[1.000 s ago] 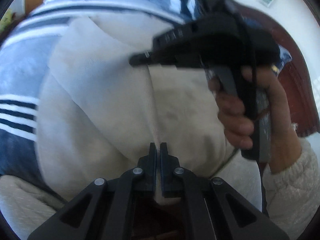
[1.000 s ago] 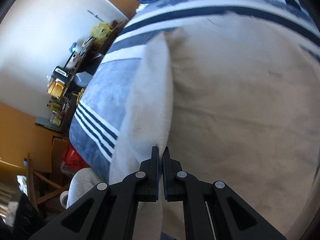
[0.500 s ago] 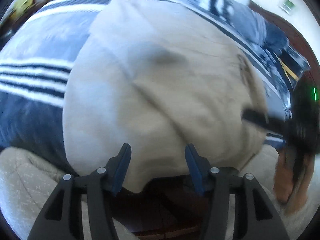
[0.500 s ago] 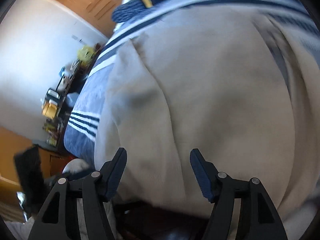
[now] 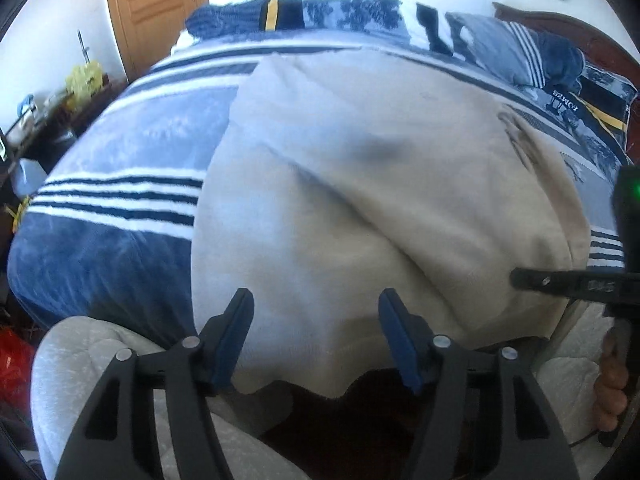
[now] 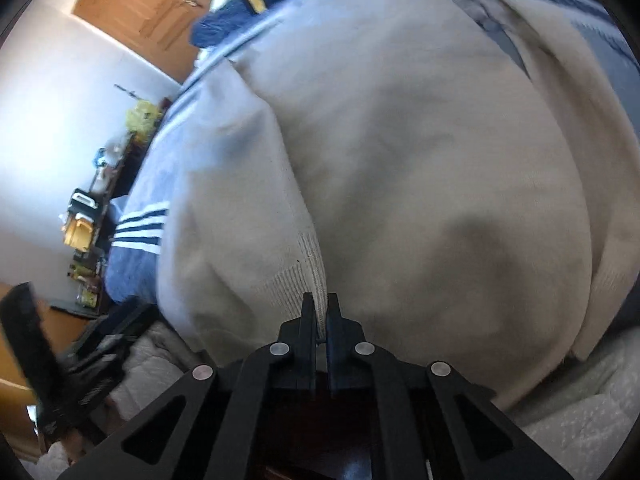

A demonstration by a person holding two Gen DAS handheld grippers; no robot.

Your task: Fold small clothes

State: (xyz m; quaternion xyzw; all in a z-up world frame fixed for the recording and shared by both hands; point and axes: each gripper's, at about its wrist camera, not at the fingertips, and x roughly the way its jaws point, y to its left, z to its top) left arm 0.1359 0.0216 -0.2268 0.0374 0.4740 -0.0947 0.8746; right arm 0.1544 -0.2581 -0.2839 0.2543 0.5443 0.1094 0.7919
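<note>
only thing close to readable is some upside-down white lettering on the dark pillow [image 5: 568,106] far right, too blurry though

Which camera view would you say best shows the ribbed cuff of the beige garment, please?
The right wrist view: the ribbed cuff lies close and sharp, pinched in the right tongs. The left wrist view shows the beige garment broadly, but I cannot make out the cuff's ribbing there.
</note>
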